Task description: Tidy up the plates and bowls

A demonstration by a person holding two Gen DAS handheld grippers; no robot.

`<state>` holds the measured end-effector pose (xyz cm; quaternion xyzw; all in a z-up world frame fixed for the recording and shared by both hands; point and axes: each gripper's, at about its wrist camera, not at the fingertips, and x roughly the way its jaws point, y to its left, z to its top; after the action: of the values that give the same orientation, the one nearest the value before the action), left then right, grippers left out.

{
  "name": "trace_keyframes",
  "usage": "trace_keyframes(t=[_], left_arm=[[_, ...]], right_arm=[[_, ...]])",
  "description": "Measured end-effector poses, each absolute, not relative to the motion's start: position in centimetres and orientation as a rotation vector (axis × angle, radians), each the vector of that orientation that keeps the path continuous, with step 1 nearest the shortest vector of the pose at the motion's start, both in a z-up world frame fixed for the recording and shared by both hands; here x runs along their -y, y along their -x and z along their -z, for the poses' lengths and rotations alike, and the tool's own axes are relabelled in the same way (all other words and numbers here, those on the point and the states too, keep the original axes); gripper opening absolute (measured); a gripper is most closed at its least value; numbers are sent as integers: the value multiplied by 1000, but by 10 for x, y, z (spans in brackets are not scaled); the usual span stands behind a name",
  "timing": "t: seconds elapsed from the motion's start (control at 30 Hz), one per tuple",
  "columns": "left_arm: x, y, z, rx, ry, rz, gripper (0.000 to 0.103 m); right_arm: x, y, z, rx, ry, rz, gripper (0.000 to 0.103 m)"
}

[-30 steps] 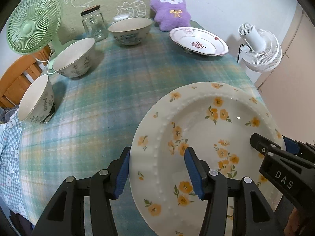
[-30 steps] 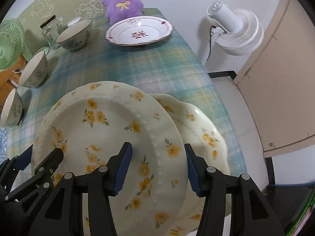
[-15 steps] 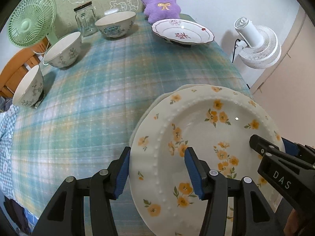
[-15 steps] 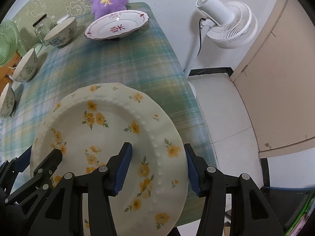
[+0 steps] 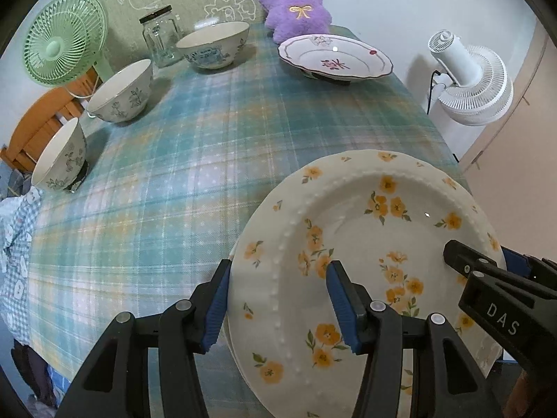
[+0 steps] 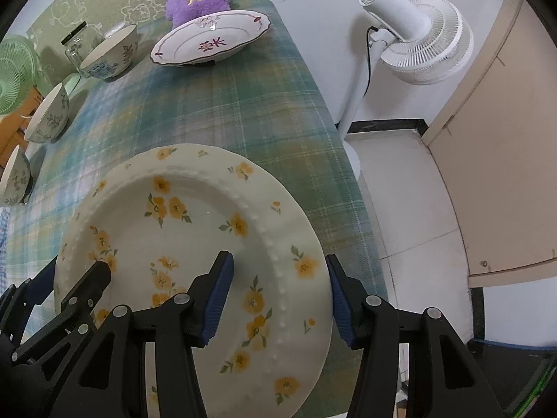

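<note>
Yellow-flowered plate held at both rims, near corner of table

Ceramic bowls line the left edge of the checked tablecloth (image 5: 195,160): a small bowl (image 5: 59,156) nearest, a middle bowl (image 5: 120,92) beyond it, and a blue-patterned bowl (image 5: 214,44) at the far end beside a glass jar (image 5: 161,36). Further right a red-trimmed plate (image 5: 334,56) sits in front of a purple plush toy (image 5: 296,3).

Nearest the cameras, the left gripper (image 5: 278,299) straddles the left rim of the flowered plate (image 5: 365,230), one finger under and one on top; whether it presses tight cannot be told. The right gripper (image 6: 278,296) spans the opposite rim likewise. A second rim seems to peek out beneath, though this is hard to confirm.

The step looks like stacking plates. Next both grippers should let go and draw back level, without dragging the plate
</note>
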<state>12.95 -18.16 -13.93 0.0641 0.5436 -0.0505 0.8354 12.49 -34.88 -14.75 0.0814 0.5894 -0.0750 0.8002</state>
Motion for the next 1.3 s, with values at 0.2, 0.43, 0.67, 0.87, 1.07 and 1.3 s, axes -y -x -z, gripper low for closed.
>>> trace_keyframes(t=[0.2, 0.43, 0.67, 0.87, 1.07, 1.3], left_arm=[[183, -127, 141, -1130, -171, 100, 54], [187, -124, 144, -1111, -196, 79, 56], [186, -125, 147, -1127, -171, 90, 68], [186, -124, 142, -1142, -150, 102, 83], [185, -122, 119, -1120, -137, 125, 93], [175, -125, 79, -1063, -112, 182, 96]], right_arm=[[351, -125, 152, -1274, -220, 152, 56], [353, -124, 154, -1275, -252, 155, 56], [351, -125, 156, -1292, -241, 144, 56], [355, -125, 153, -1301, -256, 122, 56], [351, -123, 121, -1246, -208, 84, 59], [334, -120, 73, -1145, -174, 83, 76]])
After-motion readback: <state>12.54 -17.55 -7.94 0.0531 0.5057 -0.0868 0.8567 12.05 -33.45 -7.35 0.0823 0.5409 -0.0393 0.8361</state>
